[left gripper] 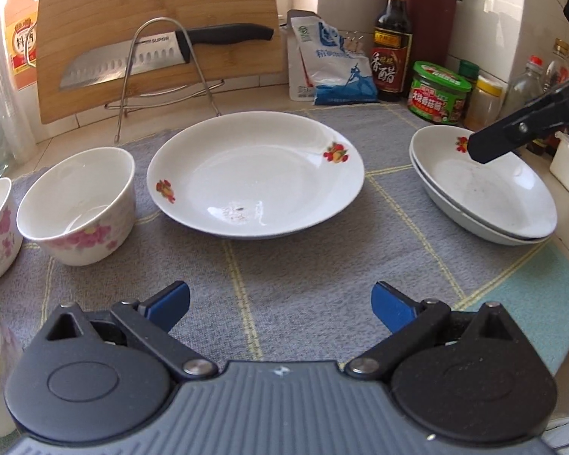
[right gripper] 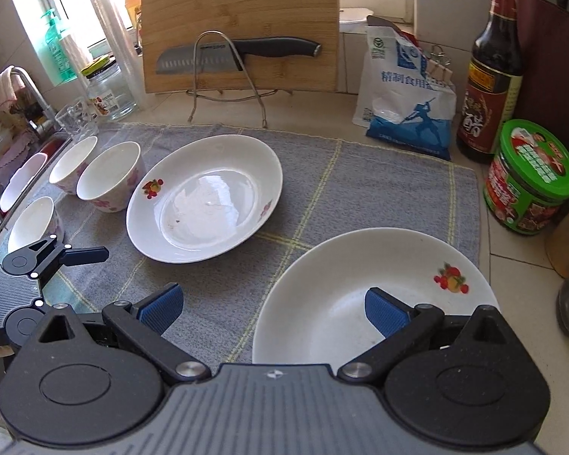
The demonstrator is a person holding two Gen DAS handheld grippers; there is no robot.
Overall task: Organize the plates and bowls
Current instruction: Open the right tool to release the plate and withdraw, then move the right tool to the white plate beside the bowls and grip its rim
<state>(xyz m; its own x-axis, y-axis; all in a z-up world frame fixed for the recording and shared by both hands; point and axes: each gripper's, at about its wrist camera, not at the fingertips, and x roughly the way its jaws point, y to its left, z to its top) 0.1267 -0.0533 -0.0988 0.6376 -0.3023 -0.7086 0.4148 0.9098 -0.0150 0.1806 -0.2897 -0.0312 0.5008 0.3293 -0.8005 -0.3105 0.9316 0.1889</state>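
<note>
Kitchen counter covered by a grey checked mat (left gripper: 303,265). A single white plate (left gripper: 256,174) with fruit prints sat at the mat's centre. To its right, two more plates were stacked (left gripper: 485,197) near the mat's edge. To its left stood flowered bowls (left gripper: 77,204), just beside each other. The left gripper (left gripper: 280,303) hovered over bare mat, its blue-padded fingers spread wide, holding nothing. The right gripper (right gripper: 273,311) hung with fingers also spread, one finger above the stack's top plate. A cutting board (left gripper: 159,38) with a knife (left gripper: 163,55) stood behind.
</note>
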